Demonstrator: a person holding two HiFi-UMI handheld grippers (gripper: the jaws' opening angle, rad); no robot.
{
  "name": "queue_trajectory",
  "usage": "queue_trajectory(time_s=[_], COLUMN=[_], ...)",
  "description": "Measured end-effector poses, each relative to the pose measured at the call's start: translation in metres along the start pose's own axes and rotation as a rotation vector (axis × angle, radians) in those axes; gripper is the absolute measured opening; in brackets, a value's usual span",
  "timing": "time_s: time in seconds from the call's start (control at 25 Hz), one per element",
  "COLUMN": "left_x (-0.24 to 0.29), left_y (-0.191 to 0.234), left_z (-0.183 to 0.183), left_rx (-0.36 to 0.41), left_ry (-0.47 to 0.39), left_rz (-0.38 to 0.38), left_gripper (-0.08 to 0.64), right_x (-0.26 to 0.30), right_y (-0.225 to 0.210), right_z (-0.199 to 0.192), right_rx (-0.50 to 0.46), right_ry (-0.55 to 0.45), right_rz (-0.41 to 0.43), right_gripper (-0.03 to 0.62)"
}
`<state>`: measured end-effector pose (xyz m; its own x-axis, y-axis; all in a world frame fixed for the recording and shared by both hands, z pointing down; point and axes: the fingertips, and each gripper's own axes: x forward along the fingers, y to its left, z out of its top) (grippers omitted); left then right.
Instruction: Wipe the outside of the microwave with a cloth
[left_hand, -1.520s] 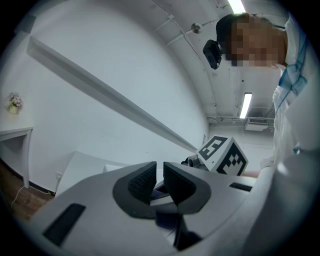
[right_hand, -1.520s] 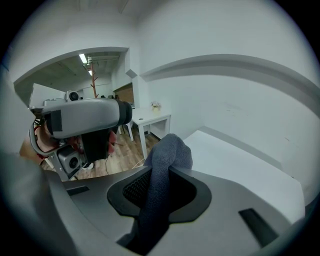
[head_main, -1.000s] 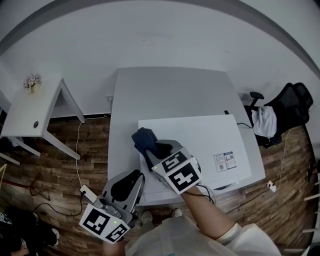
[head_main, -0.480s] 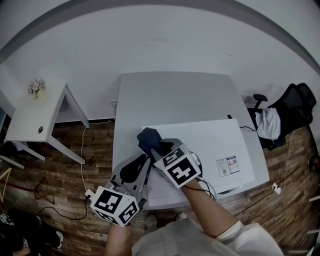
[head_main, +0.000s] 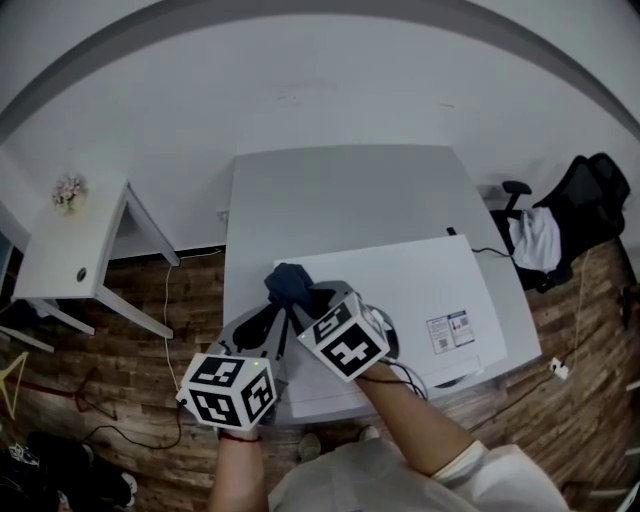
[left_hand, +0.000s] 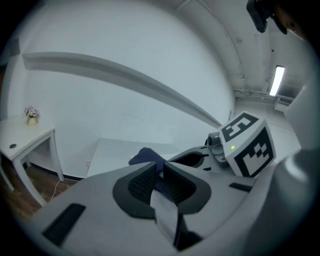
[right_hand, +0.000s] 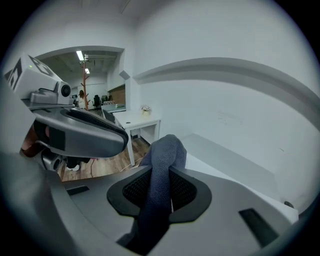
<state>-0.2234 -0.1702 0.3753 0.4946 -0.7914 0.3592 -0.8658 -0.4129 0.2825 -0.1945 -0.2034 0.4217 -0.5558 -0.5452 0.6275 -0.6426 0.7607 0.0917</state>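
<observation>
The white microwave (head_main: 420, 285) stands on a grey table (head_main: 340, 190). A dark blue cloth (head_main: 290, 283) rests at the left edge of its top. My right gripper (head_main: 308, 303) is shut on this cloth (right_hand: 165, 150), which bulges up out of the right gripper's (right_hand: 160, 177) pads. My left gripper (head_main: 268, 325) sits just left of the right one, by the microwave's left side. In the left gripper view its own jaws (left_hand: 159, 182) stand only narrowly apart and nothing is pinched; the cloth (left_hand: 147, 156) lies just beyond them.
A small white side table (head_main: 60, 240) with a little flower pot (head_main: 67, 190) stands to the left. A black office chair (head_main: 590, 210) is at the right. Cables run over the wooden floor (head_main: 130, 340). A white wall lies behind the grey table.
My left gripper has moved in from the lower left to sit beside the right gripper at the microwave's left edge. The right gripper and cloth have stayed put.
</observation>
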Motion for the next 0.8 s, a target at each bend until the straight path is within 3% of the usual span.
queue_trajectory(time_s=[0.2,0.6,0.8], left_x=[0.005,0.024,0.03], left_y=[0.007,-0.001,-0.011], left_z=[-0.016,-0.012,-0.013], left_rx=[-0.029,0.011,0.053], left_ry=[0.127,0.182,0.221], left_rz=[0.055,0.095,0.088], left_gripper=[0.043,0.043,0.043], right_x=[-0.001,-0.002,-0.008], right_y=[-0.002,-0.003,-0.022], right_z=[0.0,0.001,-0.007], right_rx=[0.006,-0.004,-0.017], right_ry=[-0.007,-0.008,0.021], right_rz=[-0.001,0.025,-0.01], right_gripper=[0.098,0.098,0.098])
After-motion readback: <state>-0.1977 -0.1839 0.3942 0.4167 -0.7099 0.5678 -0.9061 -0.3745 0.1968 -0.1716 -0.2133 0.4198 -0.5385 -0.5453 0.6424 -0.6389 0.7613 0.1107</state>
